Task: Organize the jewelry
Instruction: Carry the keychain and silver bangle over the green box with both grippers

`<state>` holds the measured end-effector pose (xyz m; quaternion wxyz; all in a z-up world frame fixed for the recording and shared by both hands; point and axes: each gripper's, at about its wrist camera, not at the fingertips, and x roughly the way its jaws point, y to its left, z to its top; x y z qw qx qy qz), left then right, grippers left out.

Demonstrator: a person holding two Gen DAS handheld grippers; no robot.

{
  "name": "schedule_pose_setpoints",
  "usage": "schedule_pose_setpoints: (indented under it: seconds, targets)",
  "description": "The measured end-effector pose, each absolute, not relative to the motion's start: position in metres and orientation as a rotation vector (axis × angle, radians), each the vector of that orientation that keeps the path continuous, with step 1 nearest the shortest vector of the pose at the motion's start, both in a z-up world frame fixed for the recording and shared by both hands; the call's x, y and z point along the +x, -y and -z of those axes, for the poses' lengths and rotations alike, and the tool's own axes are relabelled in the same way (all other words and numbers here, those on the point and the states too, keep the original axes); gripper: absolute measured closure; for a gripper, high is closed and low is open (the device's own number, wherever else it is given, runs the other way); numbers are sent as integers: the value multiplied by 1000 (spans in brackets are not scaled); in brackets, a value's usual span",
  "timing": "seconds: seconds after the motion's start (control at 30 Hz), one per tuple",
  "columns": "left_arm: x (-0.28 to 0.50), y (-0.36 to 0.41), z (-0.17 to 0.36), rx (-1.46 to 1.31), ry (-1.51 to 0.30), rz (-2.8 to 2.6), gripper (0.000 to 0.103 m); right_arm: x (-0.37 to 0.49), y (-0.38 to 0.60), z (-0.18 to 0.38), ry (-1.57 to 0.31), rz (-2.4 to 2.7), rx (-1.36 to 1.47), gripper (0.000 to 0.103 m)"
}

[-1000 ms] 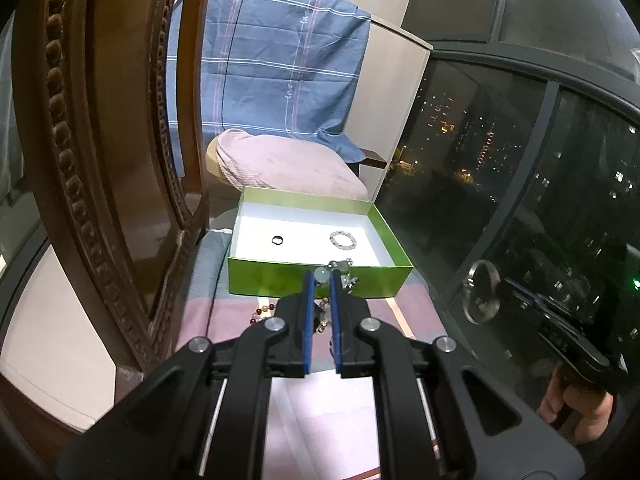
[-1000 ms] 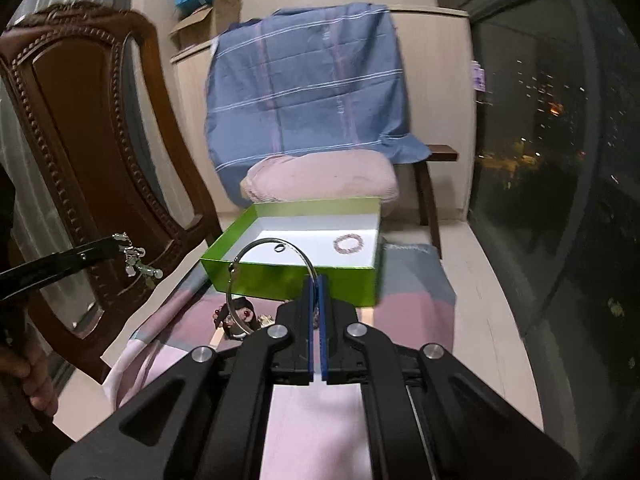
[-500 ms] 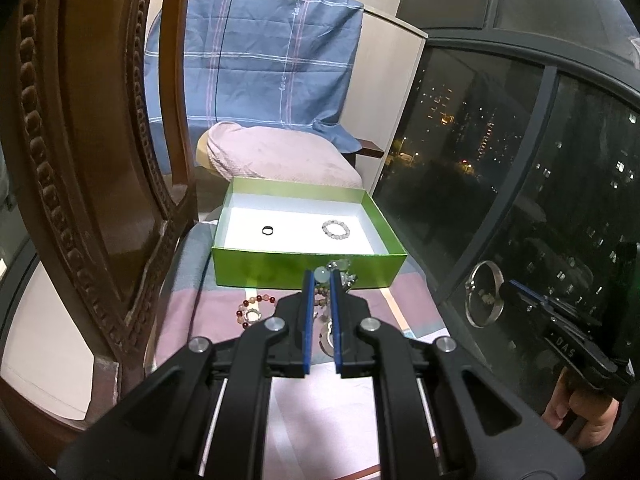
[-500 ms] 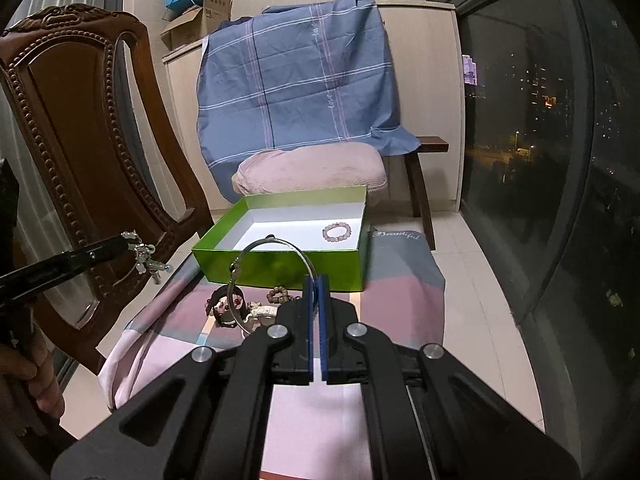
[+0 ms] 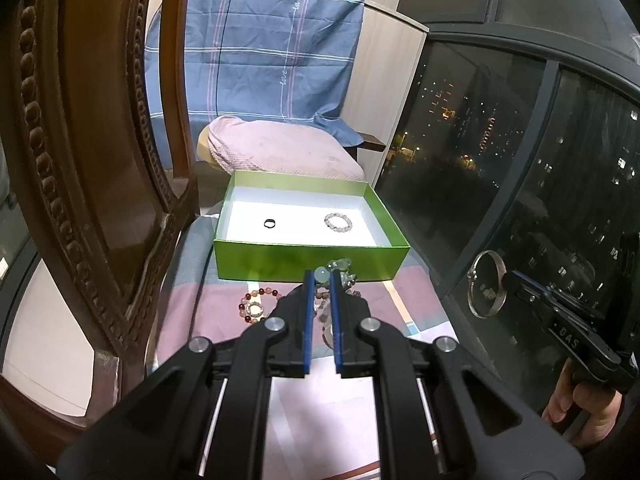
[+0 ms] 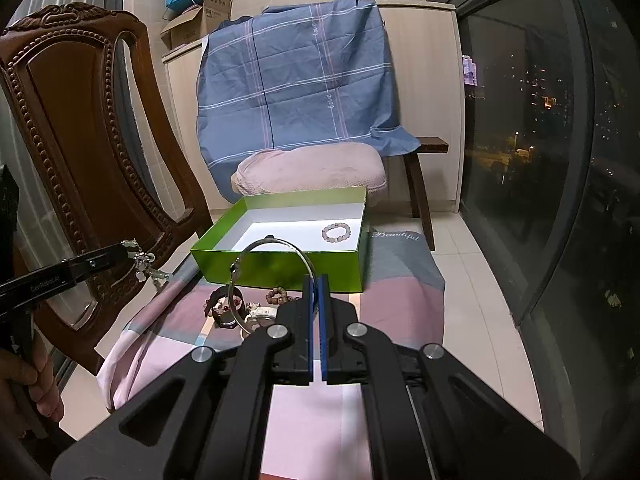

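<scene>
My left gripper (image 5: 320,277) is shut on a charm bracelet (image 5: 338,267) with pale green beads, held just in front of the green box (image 5: 280,266). From the right wrist view that left gripper (image 6: 125,249) hangs at the left with the charm bracelet (image 6: 146,267) dangling beside the chair. My right gripper (image 6: 316,280) is shut on a thin silver bangle (image 6: 276,241) that stands up before the box (image 6: 224,264). Inside the box lie a black ring (image 5: 270,223) and a pale bead bracelet (image 5: 338,222). Loose jewelry (image 6: 240,306) lies on the cloth before it.
A carved wooden chair (image 6: 80,140) stands close on the left. A pink cushion (image 6: 308,172) and a blue plaid sheet (image 6: 296,80) are behind the box. Dark window glass (image 5: 520,180) runs along the right. The striped cloth (image 6: 400,296) covers the surface.
The left wrist view has shifted slightly, with the chair now nearer its left side. Both grippers stay shut on their pieces and the right one has not moved.
</scene>
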<state>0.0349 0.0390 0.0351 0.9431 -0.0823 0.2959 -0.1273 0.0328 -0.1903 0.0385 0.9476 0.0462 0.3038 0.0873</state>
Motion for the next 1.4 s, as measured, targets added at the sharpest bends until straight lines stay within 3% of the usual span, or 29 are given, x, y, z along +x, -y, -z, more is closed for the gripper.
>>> schedule_pose_setpoints:
  seconds: [1.4]
  targets:
    - [34,-38,-32,-159,-627,273,95,37,186,-39,-634,-195,88,100]
